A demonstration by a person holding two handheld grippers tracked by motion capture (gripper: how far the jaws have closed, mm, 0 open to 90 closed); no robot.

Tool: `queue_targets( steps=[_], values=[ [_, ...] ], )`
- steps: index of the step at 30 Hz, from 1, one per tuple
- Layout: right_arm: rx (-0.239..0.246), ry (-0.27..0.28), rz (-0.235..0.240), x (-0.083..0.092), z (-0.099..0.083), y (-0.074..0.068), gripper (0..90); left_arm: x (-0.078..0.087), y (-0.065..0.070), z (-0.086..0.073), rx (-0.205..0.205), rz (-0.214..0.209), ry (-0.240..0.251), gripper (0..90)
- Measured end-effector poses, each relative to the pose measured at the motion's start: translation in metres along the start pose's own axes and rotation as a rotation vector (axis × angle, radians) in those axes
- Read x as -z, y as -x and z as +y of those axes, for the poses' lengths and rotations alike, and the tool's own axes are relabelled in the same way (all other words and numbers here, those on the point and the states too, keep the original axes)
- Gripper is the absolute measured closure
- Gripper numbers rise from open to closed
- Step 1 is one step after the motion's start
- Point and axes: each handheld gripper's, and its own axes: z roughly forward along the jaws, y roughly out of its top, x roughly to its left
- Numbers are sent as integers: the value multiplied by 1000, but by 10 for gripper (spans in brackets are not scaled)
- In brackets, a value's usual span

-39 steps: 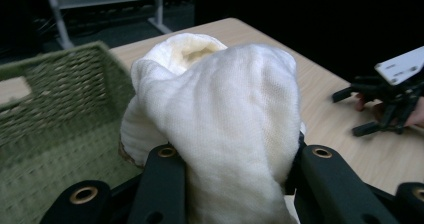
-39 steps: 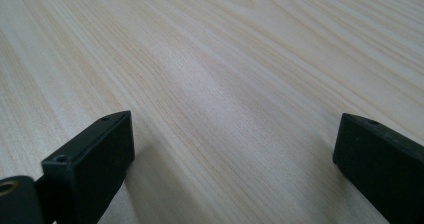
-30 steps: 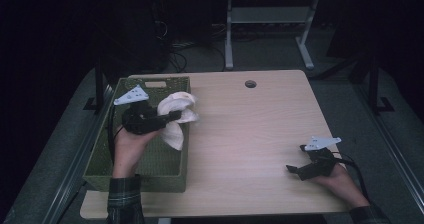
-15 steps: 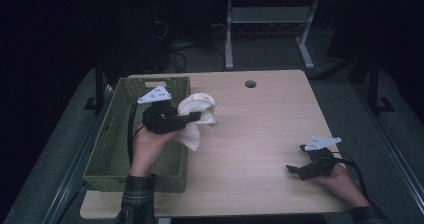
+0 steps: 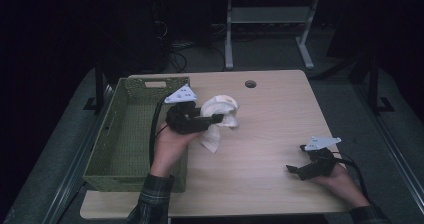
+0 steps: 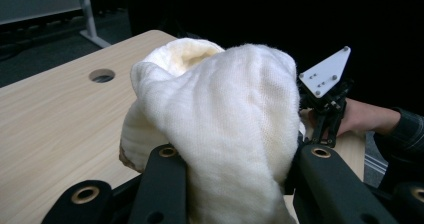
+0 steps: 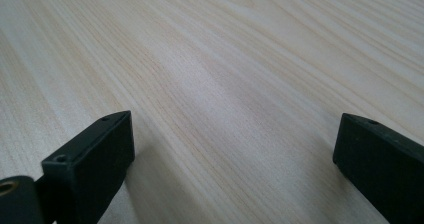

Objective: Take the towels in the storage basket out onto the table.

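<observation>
A cream knitted cloth [image 5: 219,118] hangs bunched above the wooden table [image 5: 265,134], just right of the green basket [image 5: 131,134]. My left gripper [image 5: 212,118] is shut on the cloth, whose loose end droops toward the tabletop. In the left gripper view the cloth [image 6: 220,119] bulges up between the two black jaws. My right gripper [image 5: 295,171] rests low on the table near its front right corner. In the right gripper view its jaws stand wide apart over bare wood [image 7: 225,99], the right gripper [image 7: 232,154] open and holding nothing.
The green perforated basket sits at the table's left side, its rim [image 5: 150,81] toward the back. A round cable hole [image 5: 250,84] lies at the table's far middle. A white desk frame [image 5: 265,19] stands on the floor beyond.
My left gripper has carried the cloth rightward, from over the basket to above the tabletop. The right gripper has stayed where it was.
</observation>
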Motion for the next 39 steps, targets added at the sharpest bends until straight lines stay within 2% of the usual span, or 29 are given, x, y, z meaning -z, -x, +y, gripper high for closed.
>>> queue_targets(
  steps=[10,12,19,23,29,39],
  values=[
    [-1,-1,0,0,0,0,26,-42,17,0,-16,-49,-42,671],
    [0,0,0,0,0,0,26,-51,21,-2,-29,-52,-59,671],
    [-1,-1,0,0,0,0,26,-77,32,-8,-42,-74,-66,672],
    [-3,0,1,0,0,0,26,-90,36,-14,-52,-74,-81,671],
    [-1,0,0,0,0,0,26,-109,37,-28,-40,-87,-91,671],
    [-1,0,0,0,0,0,26,-132,38,-54,-74,-70,-107,669]
  ],
)
